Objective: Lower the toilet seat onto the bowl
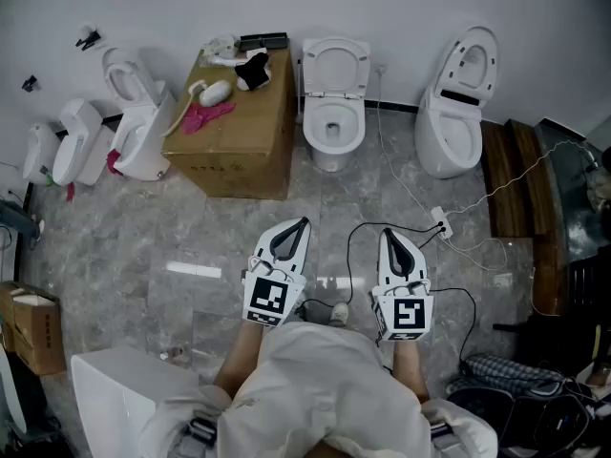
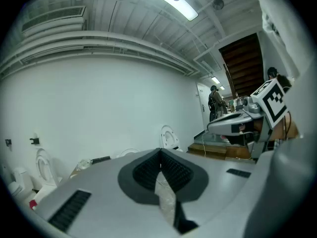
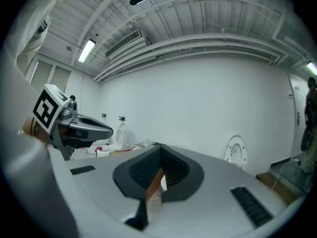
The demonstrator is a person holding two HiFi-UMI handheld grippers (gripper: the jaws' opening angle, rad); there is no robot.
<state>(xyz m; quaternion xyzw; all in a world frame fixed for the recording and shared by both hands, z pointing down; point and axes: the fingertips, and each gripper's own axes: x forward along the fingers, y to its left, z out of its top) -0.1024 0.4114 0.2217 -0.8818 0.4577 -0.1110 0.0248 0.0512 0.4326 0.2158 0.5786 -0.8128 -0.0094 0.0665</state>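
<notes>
Two white toilets stand against the far wall. The middle toilet (image 1: pixel 333 122) has its seat (image 1: pixel 335 66) raised against the wall. The right toilet (image 1: pixel 451 132) also has its seat and lid (image 1: pixel 473 60) up. My left gripper (image 1: pixel 303 223) and right gripper (image 1: pixel 387 233) hover side by side over the floor, well short of both toilets. Both are shut with nothing between the jaws. In the left gripper view the left gripper (image 2: pixel 160 155) points at the wall, with a raised seat (image 2: pixel 168 137) beyond it. The right gripper (image 3: pixel 159 152) sees another raised seat (image 3: pixel 236 151).
A cardboard box (image 1: pixel 238 136) with cloths and small items stands left of the middle toilet. More white fixtures (image 1: pixel 136 122) line the left wall. Cables and a power strip (image 1: pixel 441 223) lie on the floor. Wooden steps (image 1: pixel 511 175) are at right, a white tub (image 1: pixel 115 394) near left.
</notes>
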